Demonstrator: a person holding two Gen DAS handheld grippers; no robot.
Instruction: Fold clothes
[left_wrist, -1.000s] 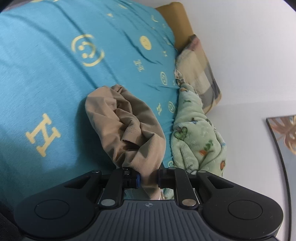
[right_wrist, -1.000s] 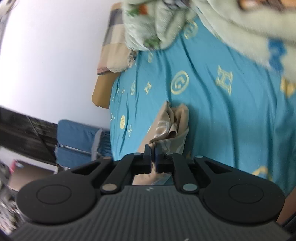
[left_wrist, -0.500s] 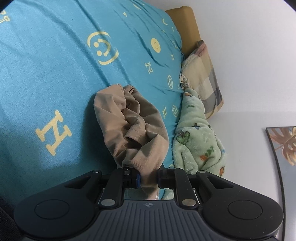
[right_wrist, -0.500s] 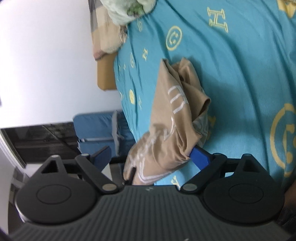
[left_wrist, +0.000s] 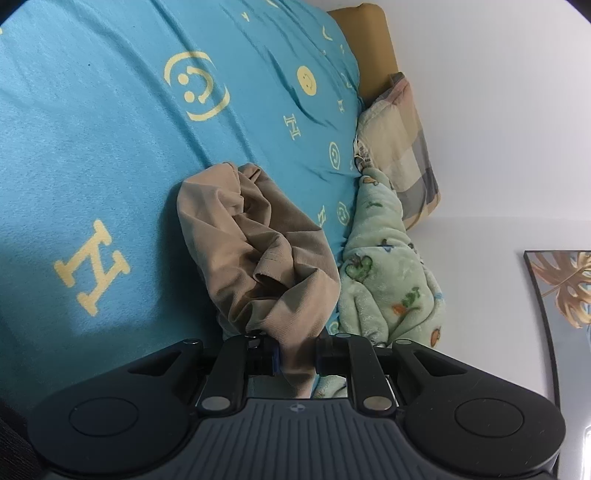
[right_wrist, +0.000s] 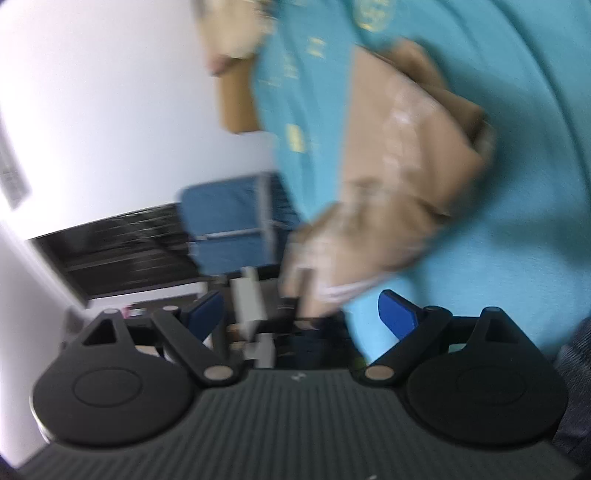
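A crumpled tan garment (left_wrist: 255, 254) lies on the teal bedsheet (left_wrist: 92, 147) with yellow smileys and letters. My left gripper (left_wrist: 295, 356) is shut on a fold of the garment at its near edge. In the blurred right wrist view the same tan garment (right_wrist: 406, 184) lies on the sheet (right_wrist: 517, 258) ahead. My right gripper (right_wrist: 301, 314) is open, its blue pads (right_wrist: 397, 312) wide apart, and nothing is between them.
A green fleece blanket (left_wrist: 388, 284) with cartoon prints is bunched at the bed's right side, beside a checked pillow (left_wrist: 402, 147) and a tan headboard cushion (left_wrist: 373, 44). A framed leaf picture (left_wrist: 561, 284) is on the wall. A blue chair (right_wrist: 229, 229) stands off the bed's edge.
My right gripper has let go of the garment, opened wide and pulled back while turning. My left gripper has kept its hold and shifted a little.
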